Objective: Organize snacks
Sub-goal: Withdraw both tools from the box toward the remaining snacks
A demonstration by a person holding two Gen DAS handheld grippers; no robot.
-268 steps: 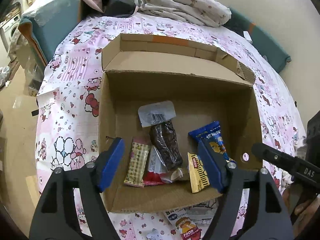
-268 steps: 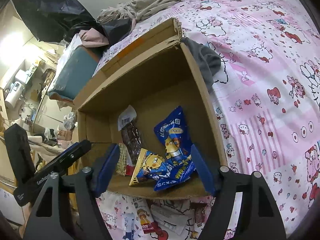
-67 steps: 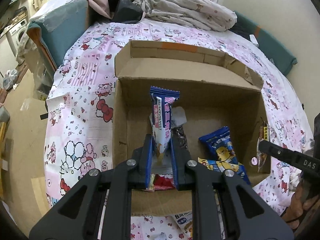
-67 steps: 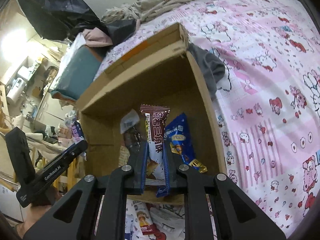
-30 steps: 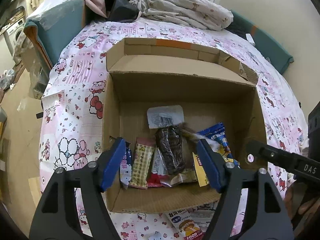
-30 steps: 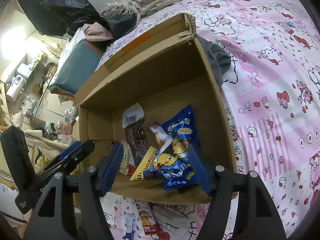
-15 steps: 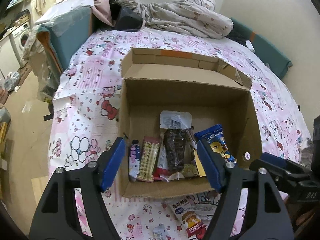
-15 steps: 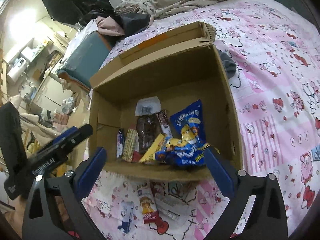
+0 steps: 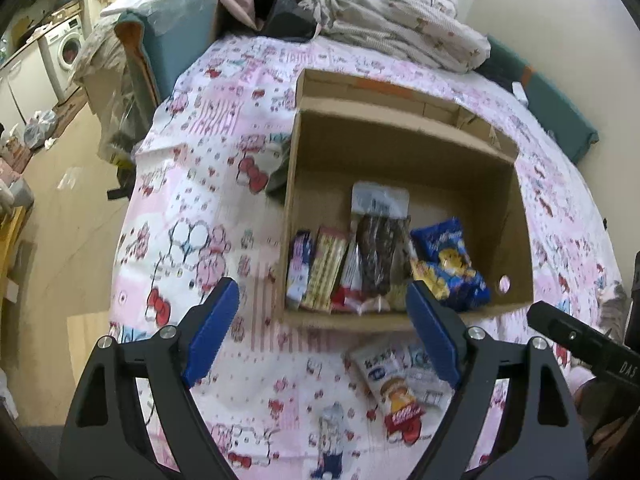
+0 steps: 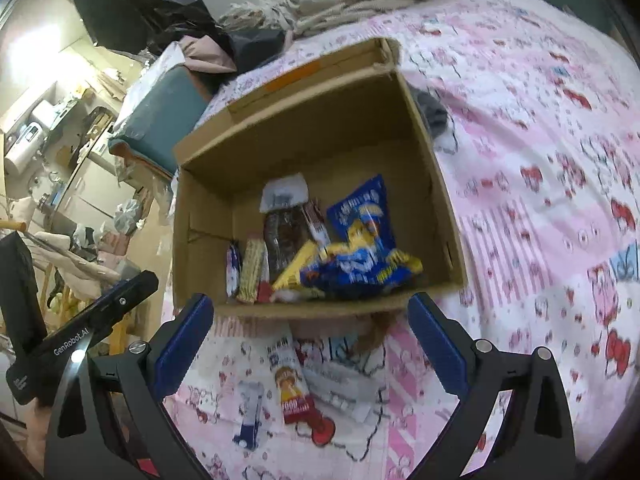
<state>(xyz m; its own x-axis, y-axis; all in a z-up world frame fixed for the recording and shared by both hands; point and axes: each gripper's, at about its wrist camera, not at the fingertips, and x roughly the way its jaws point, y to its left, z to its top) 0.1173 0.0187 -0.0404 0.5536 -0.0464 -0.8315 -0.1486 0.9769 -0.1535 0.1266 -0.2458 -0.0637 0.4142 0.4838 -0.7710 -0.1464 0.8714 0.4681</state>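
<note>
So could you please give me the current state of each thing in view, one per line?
Cardboard box: open, flaps up, snacks along its near wall.
Blue snack bags: inside the box, piled at the right.
Dark snack pack: lying flat in the box.
Snack packets: outside the box, on the bedspread.
Left gripper: jaws open, empty, just widened.
Right gripper: jaws open, empty.
</note>
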